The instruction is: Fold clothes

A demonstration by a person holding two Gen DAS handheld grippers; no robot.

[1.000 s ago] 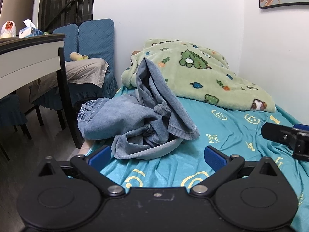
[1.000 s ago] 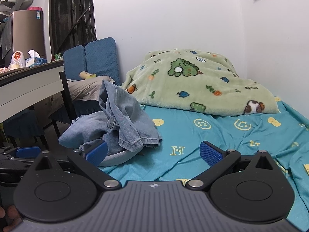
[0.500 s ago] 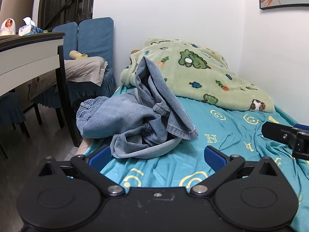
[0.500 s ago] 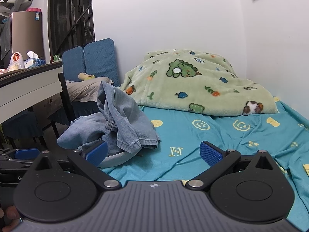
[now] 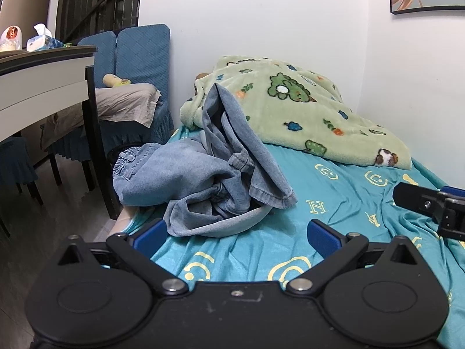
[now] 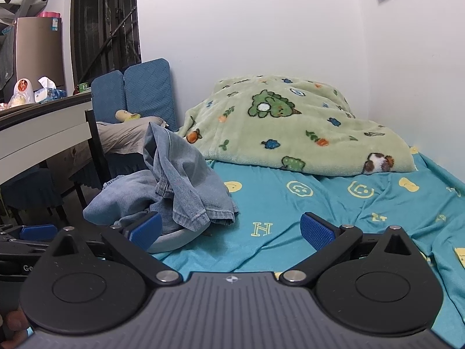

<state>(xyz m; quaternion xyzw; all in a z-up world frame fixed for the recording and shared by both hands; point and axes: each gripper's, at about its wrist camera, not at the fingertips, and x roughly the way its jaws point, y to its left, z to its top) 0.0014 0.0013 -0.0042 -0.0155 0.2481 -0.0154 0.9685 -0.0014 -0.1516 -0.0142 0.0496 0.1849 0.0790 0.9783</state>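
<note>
A crumpled heap of light blue denim clothes (image 5: 209,171) (image 6: 177,183) lies on the left side of the bed, over a pale grey-white garment (image 5: 247,224). Its sheet is turquoise (image 5: 334,203) with yellow prints. My left gripper (image 5: 235,234) is open, just short of the heap, with nothing between its blue pads. To the right of the heap my right gripper (image 6: 231,228) hovers open over the sheet, its left pad (image 6: 145,228) near the denim edge. In the left wrist view the right gripper's tip (image 5: 430,206) shows at the right edge.
A green cartoon blanket (image 5: 290,107) is bunched at the head of the bed against white walls. Left of the bed stand a table (image 5: 43,81) with tissues, blue-covered chairs (image 5: 139,55) and dark floor. A hand (image 6: 11,322) shows at the lower left corner.
Both views have shifted only slightly; the denim heap sits a touch lower left in the left wrist view. The clothes have not moved and both grippers stay open.
</note>
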